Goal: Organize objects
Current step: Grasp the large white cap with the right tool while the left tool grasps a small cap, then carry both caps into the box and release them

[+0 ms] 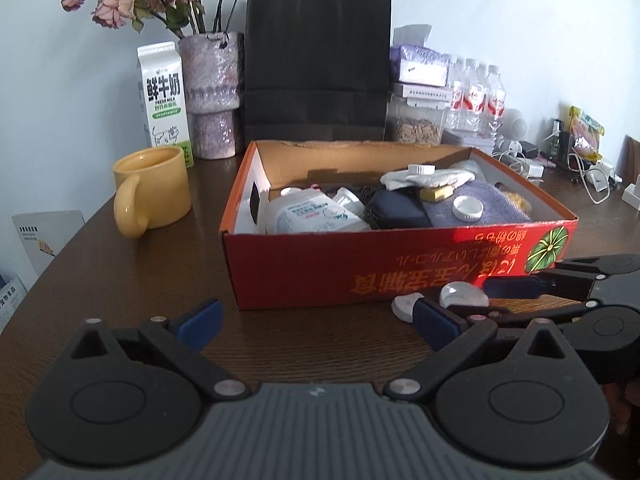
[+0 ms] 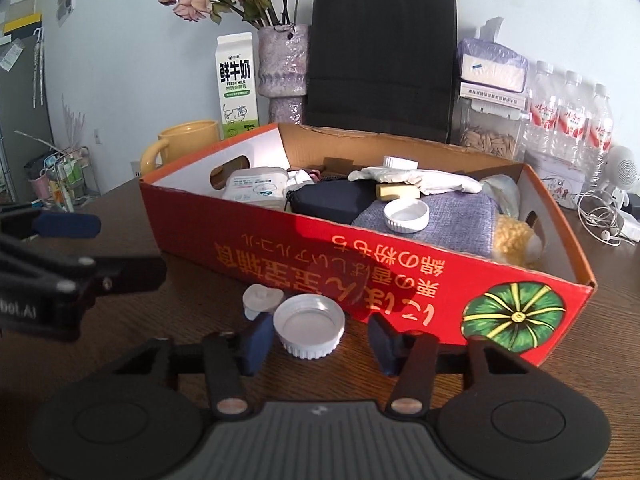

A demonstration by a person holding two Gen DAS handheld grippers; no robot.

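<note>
The light, rigid white cap [image 2: 309,330] sits between the right gripper [image 2: 318,342]'s spread pads, best pinched across its ribbed rim, while the left gripper [image 1: 316,320] gapes empty

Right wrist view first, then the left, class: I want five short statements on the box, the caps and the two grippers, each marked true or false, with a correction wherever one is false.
1. A white cap lies open side up on the table between the right gripper's fingers. True.
2. The red box is empty. False: it holds a wipes pack, a dark pouch, a purple cloth and more.
3. A second white cap rests on the purple cloth. True.
4. The left gripper grips the yellow mug. False: its jaws are wide open over bare table; the mug stands apart, left of the box.
5. The black paper bag lies flat inside the box. False: it stands upright behind it.
</note>
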